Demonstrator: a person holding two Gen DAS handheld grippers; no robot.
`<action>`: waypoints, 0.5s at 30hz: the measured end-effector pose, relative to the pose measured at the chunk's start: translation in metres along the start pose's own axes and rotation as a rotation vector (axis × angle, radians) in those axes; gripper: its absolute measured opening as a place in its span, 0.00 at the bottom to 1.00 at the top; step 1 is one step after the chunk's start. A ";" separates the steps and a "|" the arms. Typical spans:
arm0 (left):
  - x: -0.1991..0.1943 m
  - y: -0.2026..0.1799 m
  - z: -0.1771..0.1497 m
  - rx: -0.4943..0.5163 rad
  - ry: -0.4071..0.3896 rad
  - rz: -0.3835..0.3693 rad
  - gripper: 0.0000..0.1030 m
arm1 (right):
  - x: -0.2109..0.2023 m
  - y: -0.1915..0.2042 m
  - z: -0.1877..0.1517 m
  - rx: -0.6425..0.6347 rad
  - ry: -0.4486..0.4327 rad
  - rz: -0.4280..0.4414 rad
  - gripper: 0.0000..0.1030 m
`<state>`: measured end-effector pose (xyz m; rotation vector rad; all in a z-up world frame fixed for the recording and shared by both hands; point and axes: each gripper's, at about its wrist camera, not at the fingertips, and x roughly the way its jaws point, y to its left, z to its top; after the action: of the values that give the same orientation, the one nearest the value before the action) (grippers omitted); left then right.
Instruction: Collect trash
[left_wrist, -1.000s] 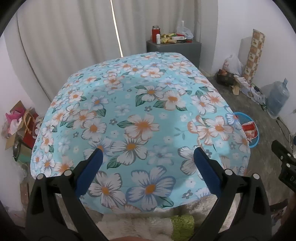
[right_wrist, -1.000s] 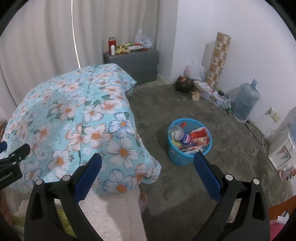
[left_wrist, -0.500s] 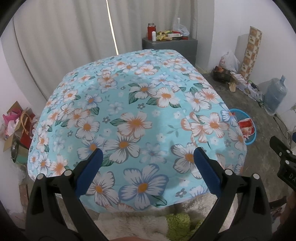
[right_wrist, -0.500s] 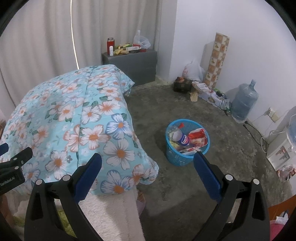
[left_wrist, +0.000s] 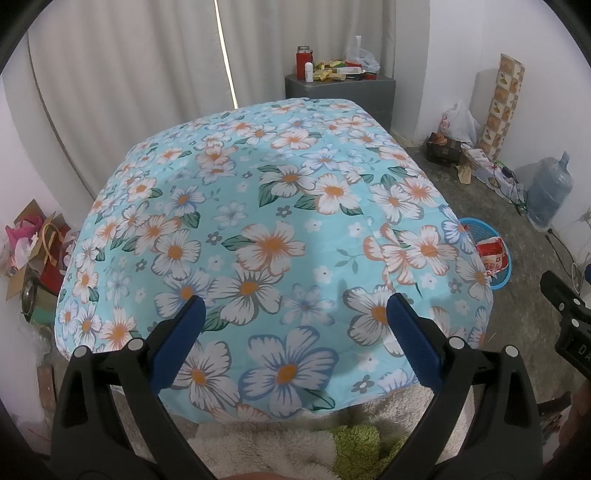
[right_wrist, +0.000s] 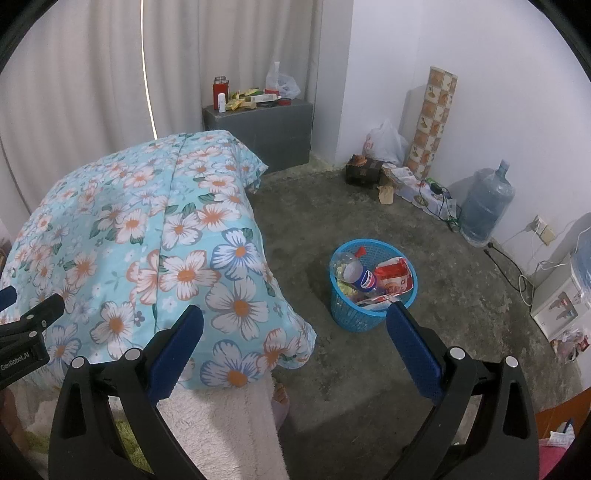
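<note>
A blue plastic basket (right_wrist: 373, 317) stands on the concrete floor beside the bed. It holds a plastic bottle (right_wrist: 356, 271), a red and white wrapper (right_wrist: 393, 278) and other trash. Its rim also peeks past the bed in the left wrist view (left_wrist: 498, 251). My left gripper (left_wrist: 295, 336) is open and empty above the near end of the flowered bedspread (left_wrist: 266, 236). My right gripper (right_wrist: 295, 339) is open and empty, raised above the bed's corner, with the basket beyond its right finger.
A grey cabinet (right_wrist: 266, 129) with a red flask and packets stands against the curtain. A water jug (right_wrist: 485, 210), a patterned roll (right_wrist: 432, 118), a white bag (right_wrist: 384, 142) and cables line the right wall. Boxes and bags (left_wrist: 33, 251) lie left of the bed.
Both grippers have drawn back slightly from the bed, so bed and basket sit a little farther off. Both stay open and empty.
</note>
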<state>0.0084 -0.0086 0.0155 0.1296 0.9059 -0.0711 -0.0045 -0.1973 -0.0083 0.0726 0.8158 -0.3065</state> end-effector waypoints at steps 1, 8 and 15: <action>0.000 0.001 0.000 0.001 0.000 0.000 0.91 | 0.000 0.001 0.000 0.000 0.000 0.000 0.94; 0.000 0.001 0.000 0.003 0.000 -0.002 0.91 | -0.001 0.000 0.001 -0.001 -0.001 -0.001 0.94; 0.000 0.002 -0.001 0.000 -0.004 0.000 0.91 | -0.001 0.000 0.002 0.001 -0.002 -0.001 0.94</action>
<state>0.0078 -0.0070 0.0151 0.1288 0.9018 -0.0715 -0.0035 -0.1970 -0.0057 0.0724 0.8133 -0.3078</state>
